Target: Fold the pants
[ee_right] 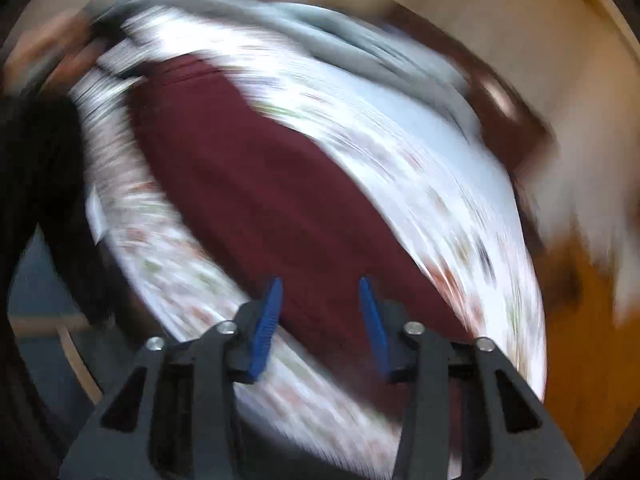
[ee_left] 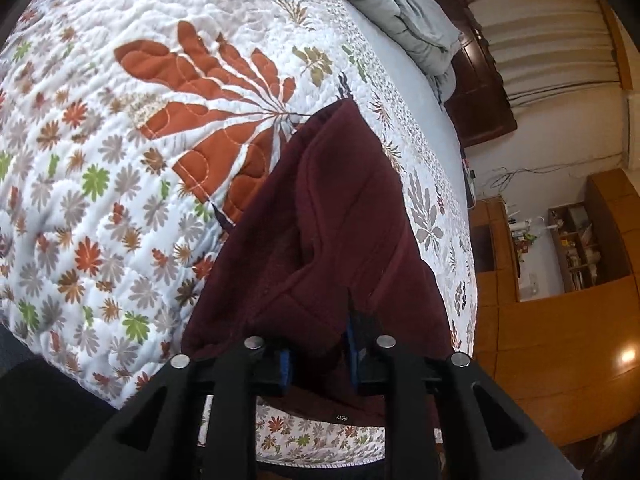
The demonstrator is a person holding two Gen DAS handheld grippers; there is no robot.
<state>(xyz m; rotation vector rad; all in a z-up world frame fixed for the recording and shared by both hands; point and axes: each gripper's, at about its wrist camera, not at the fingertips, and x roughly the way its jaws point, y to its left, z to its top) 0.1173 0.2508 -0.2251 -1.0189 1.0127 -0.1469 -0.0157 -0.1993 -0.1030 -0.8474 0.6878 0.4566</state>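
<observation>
Between left gripper [ee_left: 318, 354] fingers: pants [ee_left: 340, 216] bunched, grip unclear | right gripper [ee_right: 320, 320] spread wide over pants, quilt [ee_left: 120, 140] beneath

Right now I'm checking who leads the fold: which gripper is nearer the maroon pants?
Left. The left gripper has the maroon pants bunched between its fingers, lifted off the quilt. The right gripper hovers open above them, touching nothing.

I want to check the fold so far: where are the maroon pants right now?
The maroon pants lie on the floral quilt near the bed's right edge in the left wrist view, their near end draped over the left gripper.
</observation>
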